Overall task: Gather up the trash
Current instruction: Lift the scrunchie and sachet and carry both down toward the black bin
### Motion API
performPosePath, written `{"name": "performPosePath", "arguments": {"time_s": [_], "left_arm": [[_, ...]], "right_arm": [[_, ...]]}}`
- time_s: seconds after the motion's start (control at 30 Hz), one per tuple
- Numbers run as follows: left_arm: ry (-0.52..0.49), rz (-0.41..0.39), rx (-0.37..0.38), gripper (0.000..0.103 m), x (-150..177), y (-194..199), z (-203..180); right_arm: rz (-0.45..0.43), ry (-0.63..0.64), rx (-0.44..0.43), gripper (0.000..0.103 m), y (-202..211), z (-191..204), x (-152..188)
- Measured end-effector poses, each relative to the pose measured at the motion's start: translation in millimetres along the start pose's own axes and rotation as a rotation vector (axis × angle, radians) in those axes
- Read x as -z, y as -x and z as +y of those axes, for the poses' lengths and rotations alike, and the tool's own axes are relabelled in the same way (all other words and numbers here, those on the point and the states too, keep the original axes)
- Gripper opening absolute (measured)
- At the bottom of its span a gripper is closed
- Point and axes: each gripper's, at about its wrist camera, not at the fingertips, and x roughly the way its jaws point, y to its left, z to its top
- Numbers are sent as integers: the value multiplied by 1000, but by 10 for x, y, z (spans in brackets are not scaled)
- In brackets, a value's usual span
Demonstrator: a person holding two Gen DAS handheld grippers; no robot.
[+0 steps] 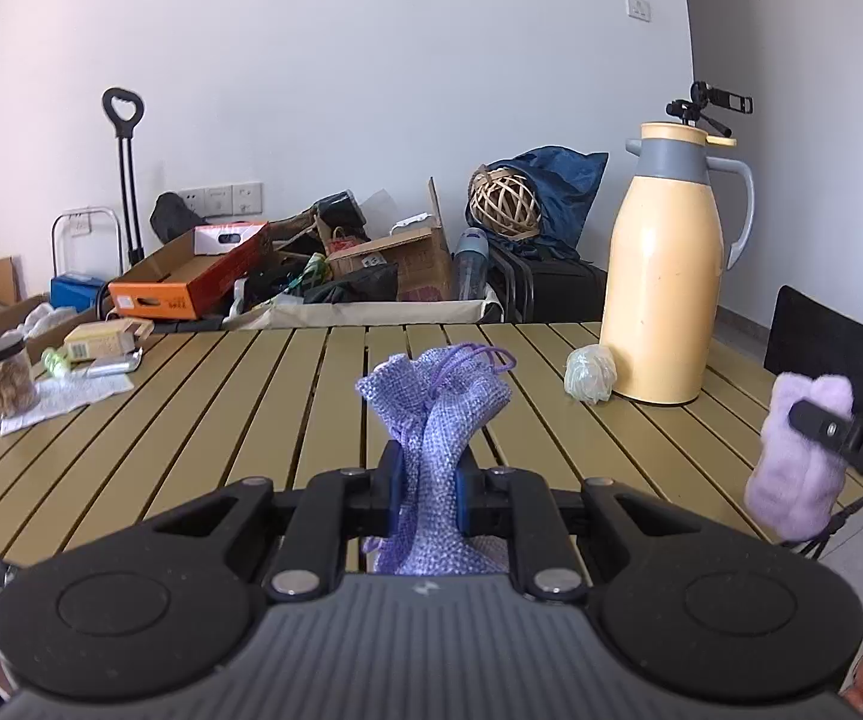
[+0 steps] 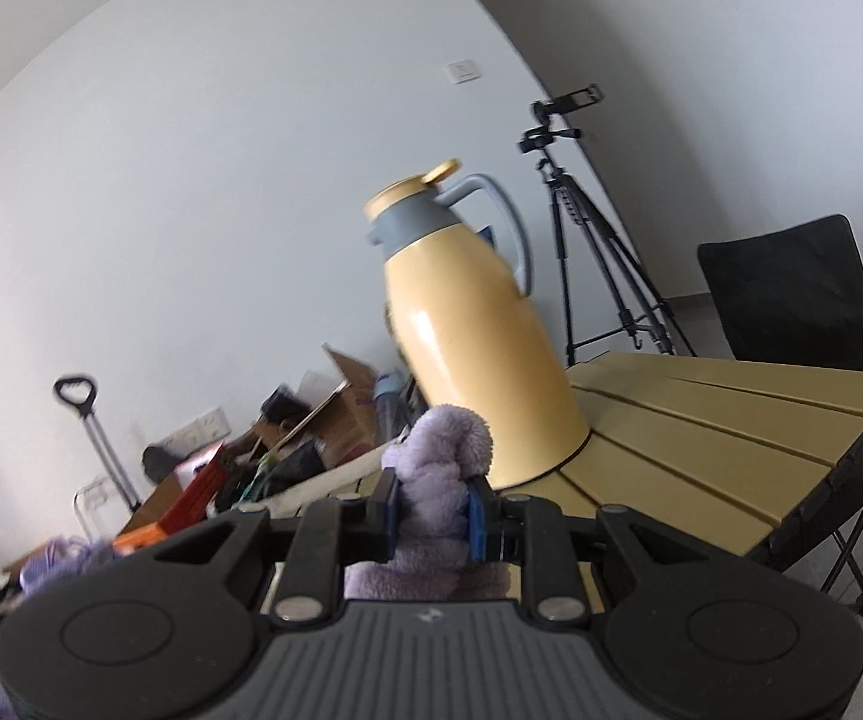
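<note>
Your biggest risk was dropping soft loads: the left gripper (image 1: 428, 489) was clenched on only a narrow waist of the woven purple pouch (image 1: 434, 414), so a jerk could have pulled it free. Your right gripper (image 2: 431, 510) was clamped on a fluffy lilac cloth (image 2: 431, 480) close beside the yellow jug (image 2: 479, 330), and a careless swing might have knocked it over. The pouch stood up between the left fingers above the table (image 1: 221, 396). A crumpled pale wad (image 1: 590, 373) lay uncollected, just beside the jug's base.
</note>
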Motion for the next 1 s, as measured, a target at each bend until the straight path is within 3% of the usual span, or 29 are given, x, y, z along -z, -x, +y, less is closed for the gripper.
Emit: {"name": "performPosePath", "arguments": {"time_s": [0.57,1.0], "left_arm": [[55,46,-9,16,552,690,370],[99,144,-55,16,1074,840,680]], "right_arm": [[176,303,-95,21,708,520,771],[377,378,-144,21,950,711,1339]]}}
